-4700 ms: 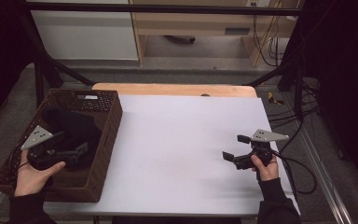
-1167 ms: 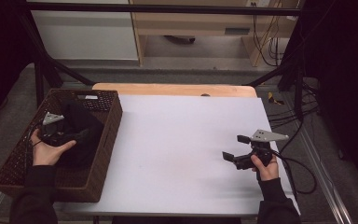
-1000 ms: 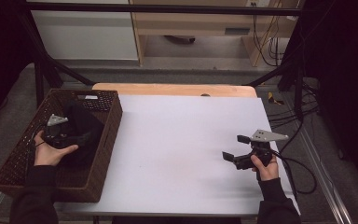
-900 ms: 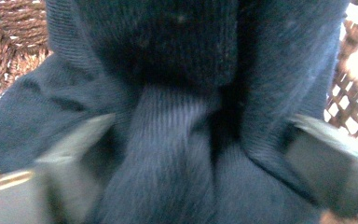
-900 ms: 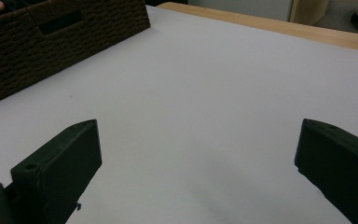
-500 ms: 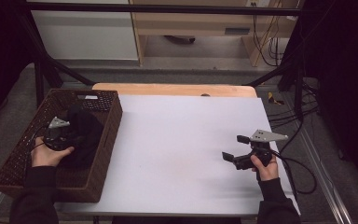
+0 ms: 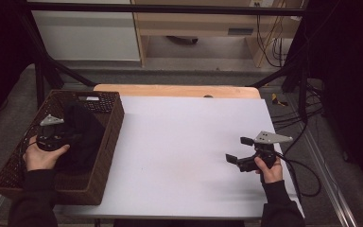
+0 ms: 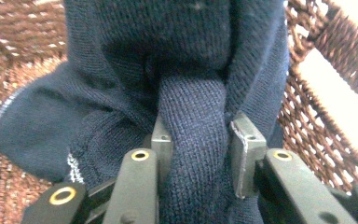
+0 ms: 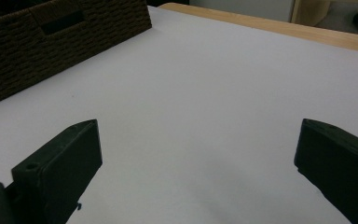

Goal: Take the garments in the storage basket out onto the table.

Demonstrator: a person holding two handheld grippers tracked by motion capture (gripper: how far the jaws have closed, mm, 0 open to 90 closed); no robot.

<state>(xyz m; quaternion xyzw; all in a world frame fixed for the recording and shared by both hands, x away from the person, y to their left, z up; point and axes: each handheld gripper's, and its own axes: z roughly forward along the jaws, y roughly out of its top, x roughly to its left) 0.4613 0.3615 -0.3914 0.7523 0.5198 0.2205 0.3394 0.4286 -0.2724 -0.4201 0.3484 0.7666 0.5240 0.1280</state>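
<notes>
Knitwear filled the wicker basket (image 7: 105,137) at the left end of the bench (image 7: 184,142): a dark navy garment (image 8: 121,88) lay bunched inside it. The left hand-held gripper (image 8: 196,140) had just been closing, and its pads pinched a thick fold of that knit between them. The right hand-held gripper (image 9: 196,154) rested low over the bare white surface, well apart from the basket, its jaws spread wide with nothing between them. By the look of it, the step in hand was the grasp for taking the garment out. Next would likely come a steady lift clear of the basket wall, watching that trailing cloth did not snag on the weave.
</notes>
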